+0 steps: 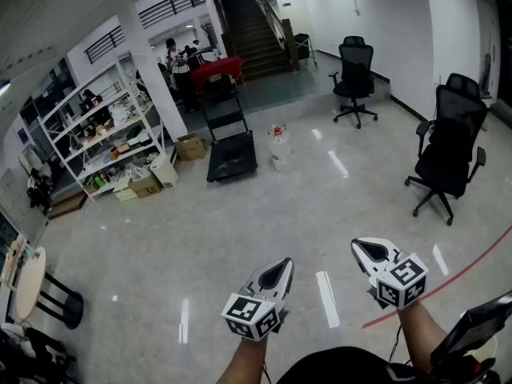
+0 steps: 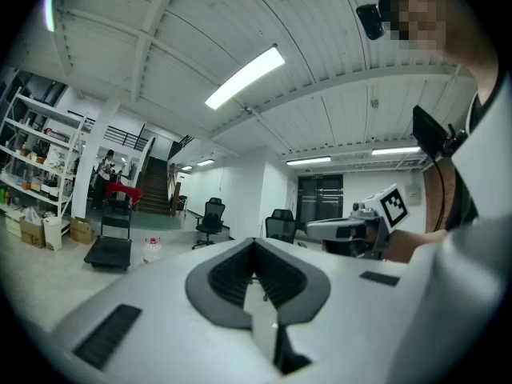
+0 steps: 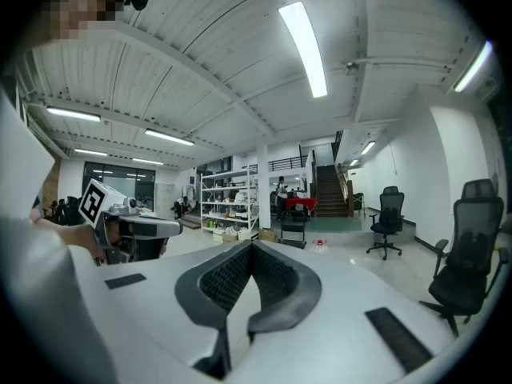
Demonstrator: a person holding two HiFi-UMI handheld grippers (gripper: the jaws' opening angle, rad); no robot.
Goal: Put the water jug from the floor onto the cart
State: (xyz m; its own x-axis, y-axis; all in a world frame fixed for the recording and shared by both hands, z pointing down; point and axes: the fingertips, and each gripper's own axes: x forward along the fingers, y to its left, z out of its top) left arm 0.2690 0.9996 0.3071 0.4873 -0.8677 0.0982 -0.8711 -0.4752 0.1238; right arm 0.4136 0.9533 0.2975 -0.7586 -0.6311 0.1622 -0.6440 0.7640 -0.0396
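Observation:
A clear water jug (image 1: 278, 148) with a red cap stands on the glossy floor far ahead, just right of a black platform cart (image 1: 230, 145) with an upright handle. The left gripper view shows the jug (image 2: 151, 250) and the cart (image 2: 110, 251) small at the left; the right gripper view shows the jug (image 3: 321, 243) and the cart (image 3: 294, 234) near the middle. My left gripper (image 1: 278, 271) and right gripper (image 1: 370, 250) are held low in the head view, side by side, far from both. Both are shut with nothing between the jaws.
Two black office chairs (image 1: 353, 80) (image 1: 449, 147) stand at the right. White shelving (image 1: 96, 133) with boxes (image 1: 190, 146) lines the left. A staircase (image 1: 254, 35) and a red-covered table (image 1: 214, 72) with a person (image 1: 171, 54) lie beyond. A small round table (image 1: 29, 282) is near left.

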